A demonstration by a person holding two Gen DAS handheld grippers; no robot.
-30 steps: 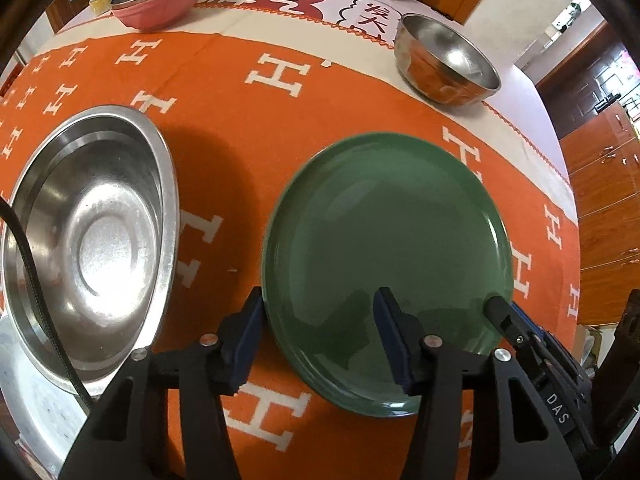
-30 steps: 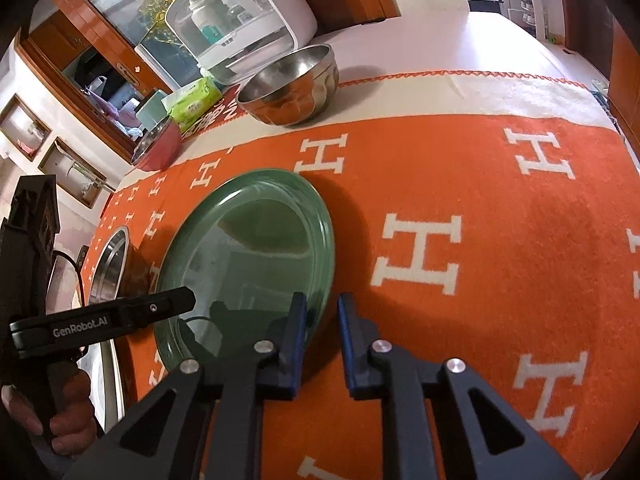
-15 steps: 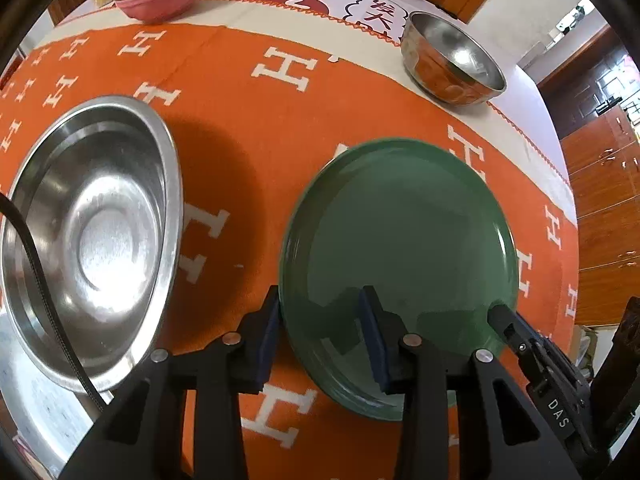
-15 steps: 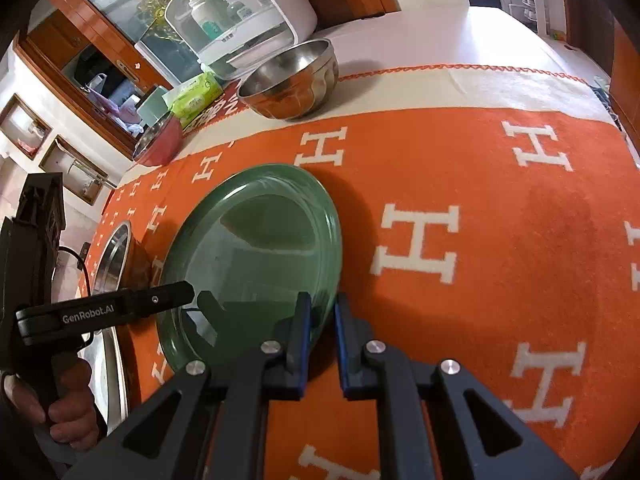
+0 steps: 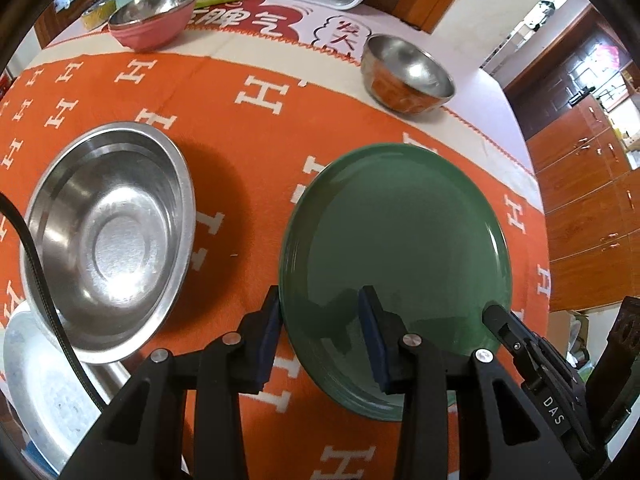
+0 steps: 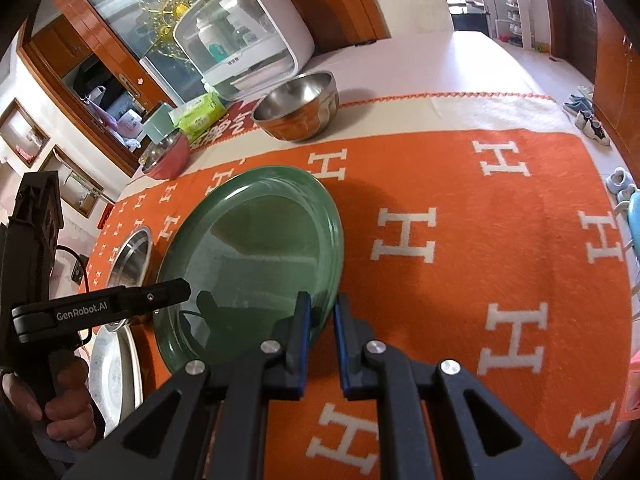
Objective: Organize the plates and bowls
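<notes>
1. Where a second ago its jaws stood wide around the rim, the left gripper (image 5: 320, 320) has closed and now clamps the near edge of the green plate (image 5: 400, 232); the right gripper (image 6: 322, 320) pinches the same plate's rim, nearly shut.
2. Since then the plate has come up off the orange blanket (image 6: 460, 200), casting a shadow beneath its far edge.
3. Left of it sits a large steel basin (image 5: 108, 236); a steel bowl (image 5: 408, 72) and pink bowl (image 5: 150, 20) stand farther back.
4. Wooden cabinets (image 5: 592, 200) line the room.
5. Beneath the basin, a pale metal tray (image 5: 36, 380) is cut off.
</notes>
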